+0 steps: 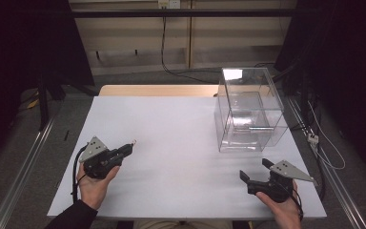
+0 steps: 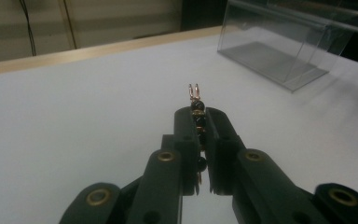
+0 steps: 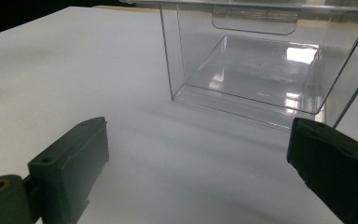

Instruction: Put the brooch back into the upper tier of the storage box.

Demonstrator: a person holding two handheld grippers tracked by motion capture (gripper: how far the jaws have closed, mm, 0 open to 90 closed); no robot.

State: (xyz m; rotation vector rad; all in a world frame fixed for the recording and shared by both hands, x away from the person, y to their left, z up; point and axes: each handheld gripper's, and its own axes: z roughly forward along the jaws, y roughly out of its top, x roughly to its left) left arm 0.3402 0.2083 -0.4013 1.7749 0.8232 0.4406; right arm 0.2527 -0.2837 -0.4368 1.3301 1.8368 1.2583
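Clear plastic: one box (image 1: 249, 112), upper right of the white tabletop (image 1: 171, 124). Two claws, both low in the frame. Left claw (image 1: 127, 150) at lower left, clamped narrow on one string of dark beads (image 2: 197, 108), copper clasp poking past the tips. Right claw (image 1: 254, 170) at lower right, spread wide, holding nothing, facing the box nearby.

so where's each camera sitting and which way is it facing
High view: above the person's side, looking forward and down on the white table; both hands and tools show.
Left gripper view: on the left tool, shut on a black beaded trinket with copper clasp.
Right gripper view: on the open right tool.
All share the clear plastic box.
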